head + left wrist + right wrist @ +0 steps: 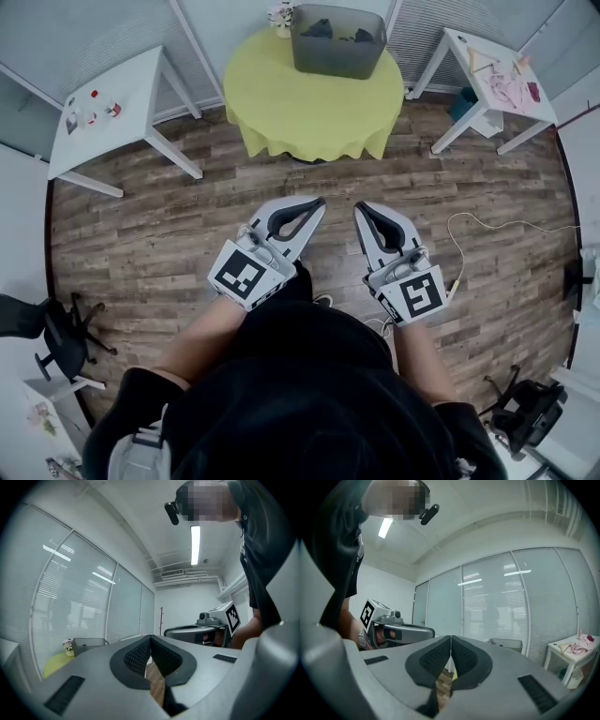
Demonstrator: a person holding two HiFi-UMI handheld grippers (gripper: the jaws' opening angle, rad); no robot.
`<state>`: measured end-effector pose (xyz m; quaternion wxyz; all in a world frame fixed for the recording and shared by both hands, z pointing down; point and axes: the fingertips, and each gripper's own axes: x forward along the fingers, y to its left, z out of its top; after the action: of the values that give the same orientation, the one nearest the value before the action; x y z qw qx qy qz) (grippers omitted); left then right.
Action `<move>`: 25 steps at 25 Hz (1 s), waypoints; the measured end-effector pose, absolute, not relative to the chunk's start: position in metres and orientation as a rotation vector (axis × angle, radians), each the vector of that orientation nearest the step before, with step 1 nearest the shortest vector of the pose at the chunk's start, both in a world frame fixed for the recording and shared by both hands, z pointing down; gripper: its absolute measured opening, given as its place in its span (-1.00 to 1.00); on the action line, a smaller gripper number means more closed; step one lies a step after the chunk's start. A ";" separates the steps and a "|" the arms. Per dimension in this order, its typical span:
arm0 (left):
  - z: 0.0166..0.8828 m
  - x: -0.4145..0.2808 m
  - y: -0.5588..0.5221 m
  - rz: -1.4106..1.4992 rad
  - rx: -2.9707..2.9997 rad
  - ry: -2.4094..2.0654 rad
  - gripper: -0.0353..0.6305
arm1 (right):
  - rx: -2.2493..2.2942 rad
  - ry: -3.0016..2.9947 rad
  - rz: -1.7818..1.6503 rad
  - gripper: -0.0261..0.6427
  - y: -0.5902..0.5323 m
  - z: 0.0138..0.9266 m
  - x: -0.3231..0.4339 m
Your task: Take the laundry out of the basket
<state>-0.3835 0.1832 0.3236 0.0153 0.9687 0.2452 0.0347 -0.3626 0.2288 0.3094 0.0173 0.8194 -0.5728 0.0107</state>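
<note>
A grey laundry basket (337,39) stands on a round table with a yellow-green cloth (314,98) at the far middle of the room. Dark laundry (319,28) lies inside it. My left gripper (321,202) and right gripper (360,208) hang side by side over the wooden floor, well short of the table, both shut with nothing between the jaws. In the left gripper view the basket (89,642) shows small at the left; in the right gripper view the basket (506,644) sits right of the jaw tips.
A white table (108,112) with small items stands at the left. Another white table (497,80) with pink things is at the right. A black office chair (56,333) sits at the near left. A thin cable (487,225) trails on the floor at the right.
</note>
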 end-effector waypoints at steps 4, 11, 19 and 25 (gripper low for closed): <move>0.318 -0.346 0.160 0.064 2.997 0.767 -0.86 | 2.546 -1.766 0.047 -0.85 0.204 0.309 -0.328; 0.317 -0.290 0.117 0.050 2.975 0.806 -0.86 | 2.607 -1.746 0.080 -0.85 0.157 0.310 -0.277; 0.323 -0.252 0.080 0.048 2.959 0.849 -0.86 | 2.625 -1.684 0.089 -0.85 0.123 0.311 -0.242; 0.325 -0.229 0.069 0.051 2.967 0.840 -0.86 | 2.619 -1.673 0.081 -0.85 0.113 0.311 -0.218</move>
<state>-0.2286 0.0690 0.3248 0.0289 0.9616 0.2724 0.0167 -0.2177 0.1133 0.3112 0.0166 0.8423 -0.5381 0.0261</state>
